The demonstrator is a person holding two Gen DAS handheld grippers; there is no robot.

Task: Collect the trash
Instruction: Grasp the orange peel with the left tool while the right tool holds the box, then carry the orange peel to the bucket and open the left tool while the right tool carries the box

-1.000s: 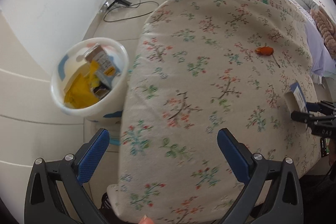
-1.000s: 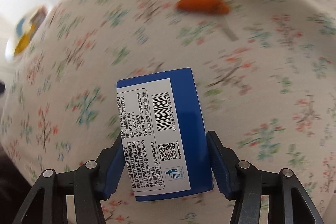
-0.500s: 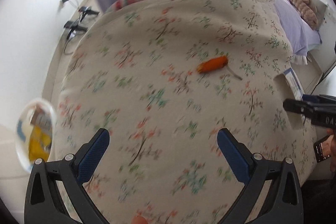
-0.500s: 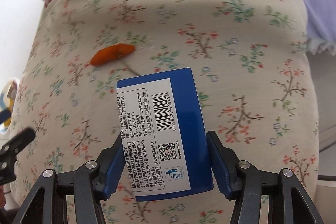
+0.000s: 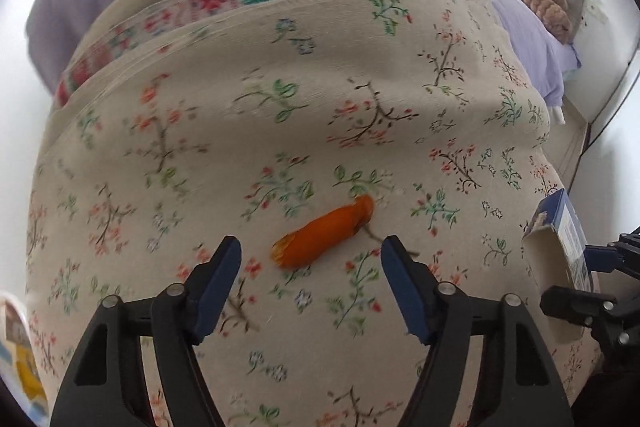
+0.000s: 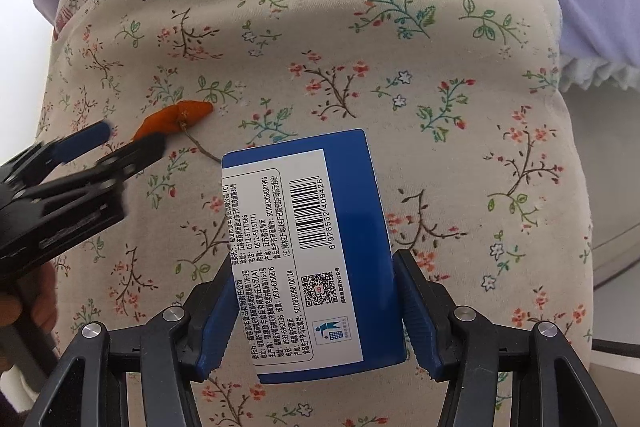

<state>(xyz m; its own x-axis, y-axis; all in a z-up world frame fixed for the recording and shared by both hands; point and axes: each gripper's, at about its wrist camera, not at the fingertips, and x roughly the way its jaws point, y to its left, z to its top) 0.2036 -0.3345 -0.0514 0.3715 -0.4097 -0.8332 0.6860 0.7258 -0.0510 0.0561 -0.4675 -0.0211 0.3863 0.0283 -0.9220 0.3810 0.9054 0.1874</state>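
The left gripper [image 5: 311, 253] has swung from the bin to the orange wrapper [image 5: 324, 238] mid-bed [image 5: 360, 99], jaws narrowing but apart, bare cover around. The right gripper [image 6: 314, 301] clamps the blue box [image 6: 308, 247] right of the wrapper.

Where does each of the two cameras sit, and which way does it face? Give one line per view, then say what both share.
Left wrist: on the left gripper, looking down at the orange scrap on the floral cover; its jaws have just been closing, scrap untouched.
Right wrist: on the right gripper, looking down past the clamped blue box; a hand shows.
Shared: scrap, cover, box, each other's gripper.
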